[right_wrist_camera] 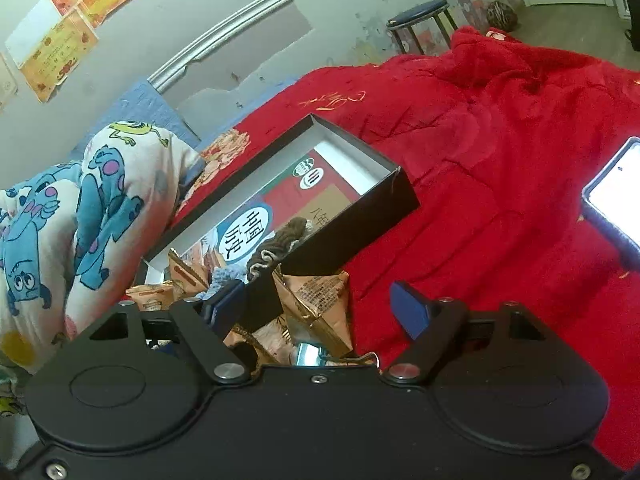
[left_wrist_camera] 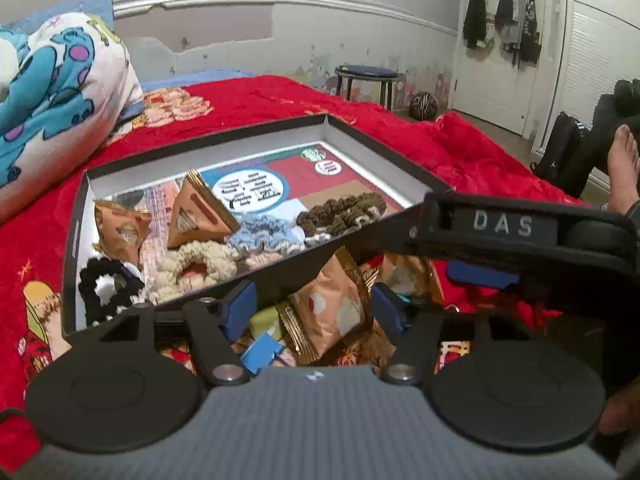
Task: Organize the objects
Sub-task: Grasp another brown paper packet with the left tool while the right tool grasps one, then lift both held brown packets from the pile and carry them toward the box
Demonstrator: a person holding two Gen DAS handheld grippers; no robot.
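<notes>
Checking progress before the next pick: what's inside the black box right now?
Inside the box: four scrunchies, black, cream, blue and brown, plus two orange snack packets on a printed sheet. The near wall hides the front strip.

A home bedroom is shown. A bed covered by a red plush blanket [right_wrist_camera: 500,128] is spread ahead of the tongs, and a cartoon-print pillow [left_wrist_camera: 60,92] is seen to their left. Beyond them, a blue-topped stool [left_wrist_camera: 366,74] is set against a worn wall, and clothes [left_wrist_camera: 504,4] are hung on a white door to the far right.
</notes>
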